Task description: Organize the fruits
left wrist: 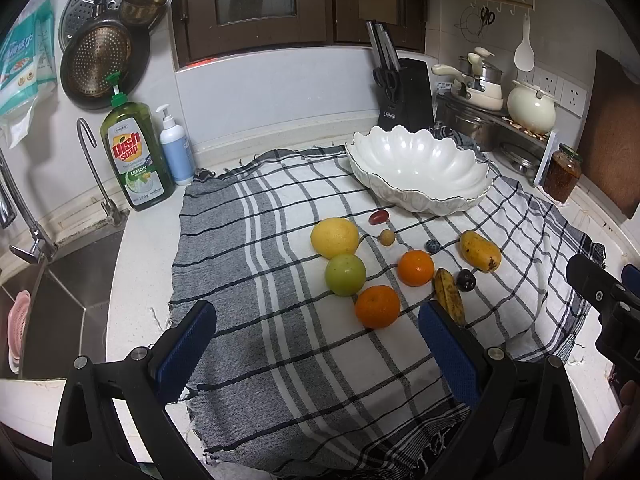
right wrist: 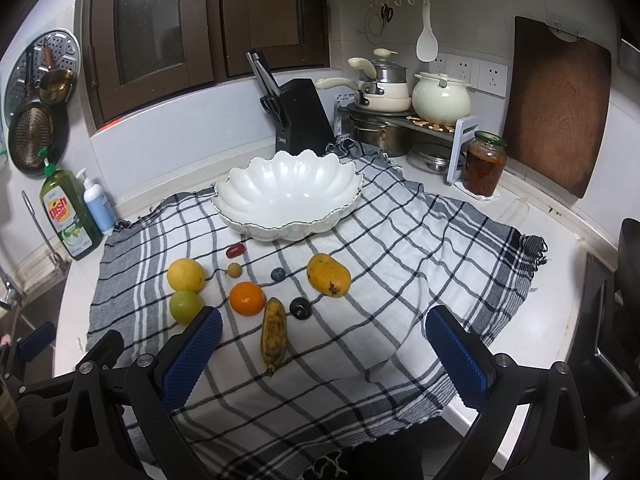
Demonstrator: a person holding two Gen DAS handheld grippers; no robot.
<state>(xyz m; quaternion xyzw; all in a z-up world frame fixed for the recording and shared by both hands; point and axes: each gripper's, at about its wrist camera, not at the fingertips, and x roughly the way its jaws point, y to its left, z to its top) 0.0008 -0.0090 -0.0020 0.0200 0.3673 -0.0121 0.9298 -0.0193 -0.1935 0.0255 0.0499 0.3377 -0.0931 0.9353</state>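
Right wrist view: both the left gripper (left wrist: 316, 344) and right gripper (right wrist: 324, 350) hover spread wide and empty over loose fruit on a checked cloth (right wrist: 400, 240) near the white bowl (right wrist: 288, 190); the banana (right wrist: 273, 334) looks soft, best pinched gently mid-length

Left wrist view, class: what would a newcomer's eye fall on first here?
The large white scalloped bowl stands empty at the far end of the checked cloth. In front of it, loose fruit lies scattered, brightest the two oranges and the yellow lemon. Left of the cloth stands a green dish soap bottle.
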